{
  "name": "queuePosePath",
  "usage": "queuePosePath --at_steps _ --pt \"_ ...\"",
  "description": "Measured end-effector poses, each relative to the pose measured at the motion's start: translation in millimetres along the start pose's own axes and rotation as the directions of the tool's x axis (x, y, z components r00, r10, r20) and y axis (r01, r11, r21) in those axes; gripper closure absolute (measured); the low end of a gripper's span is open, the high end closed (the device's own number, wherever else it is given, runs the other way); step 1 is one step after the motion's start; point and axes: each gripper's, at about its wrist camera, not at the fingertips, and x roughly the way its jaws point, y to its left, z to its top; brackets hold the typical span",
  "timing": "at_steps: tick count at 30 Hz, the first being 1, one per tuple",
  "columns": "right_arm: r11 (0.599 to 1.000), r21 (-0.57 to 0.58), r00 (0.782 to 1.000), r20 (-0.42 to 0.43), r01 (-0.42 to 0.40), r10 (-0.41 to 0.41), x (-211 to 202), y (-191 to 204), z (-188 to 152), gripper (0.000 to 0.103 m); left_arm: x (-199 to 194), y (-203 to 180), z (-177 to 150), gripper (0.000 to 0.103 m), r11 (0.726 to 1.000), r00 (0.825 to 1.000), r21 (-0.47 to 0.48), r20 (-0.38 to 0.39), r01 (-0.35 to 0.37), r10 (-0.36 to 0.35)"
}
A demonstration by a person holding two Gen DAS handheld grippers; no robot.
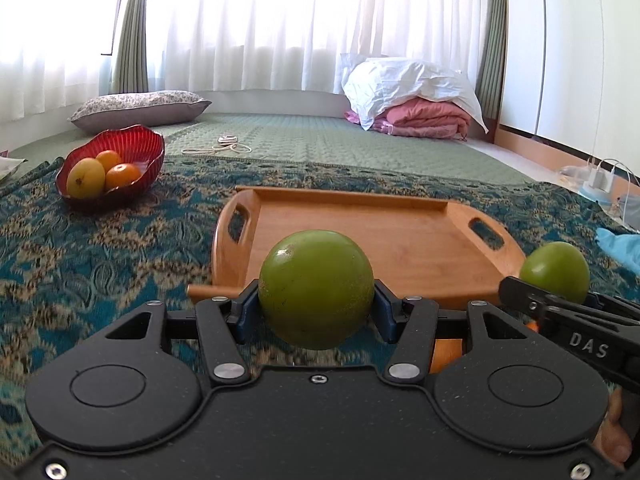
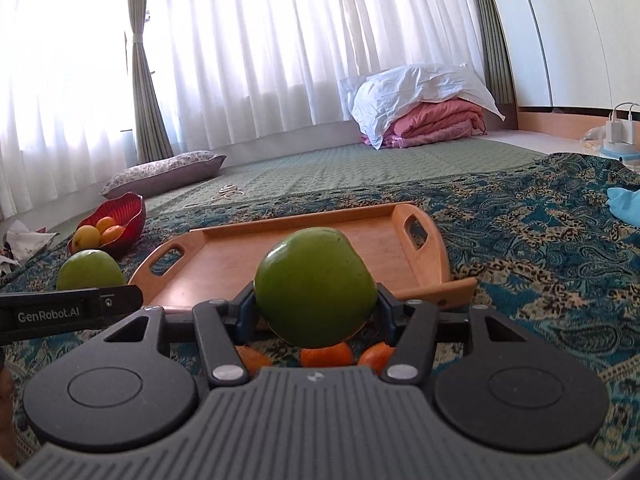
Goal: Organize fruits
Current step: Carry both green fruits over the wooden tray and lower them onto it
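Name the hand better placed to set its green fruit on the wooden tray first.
Left, marginally. The left gripper holds its green fruit squarely before the wooden tray; the right gripper faces it at a slant.

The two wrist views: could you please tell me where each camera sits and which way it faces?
Left wrist: sits on the left tool, facing its green fruit, the wooden tray and curtained window; the right tool and some fingers show at right.
Right wrist: sits on the right tool, facing its own green fruit and the tray; the left tool shows at left.
Shared: tray, red bowl, curtains, both green fruits.
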Motion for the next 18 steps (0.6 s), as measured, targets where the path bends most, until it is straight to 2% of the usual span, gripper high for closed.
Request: queuePosePath --at_steps 9,18 --pt "1.0 0.016 0.998 -0.061 0.013 -0.012 35 -18 35 0.042 42 8 42 0.05 0.998 0.995 -0.047 -0.089 0.033 -0.037" --pt "0.998 0.064 0.991 -0.132 -0.008 0.016 83 -31 77 0.042 95 22 81 0.05 0.993 0.987 -0.107 -0.151 0.044 -0.06"
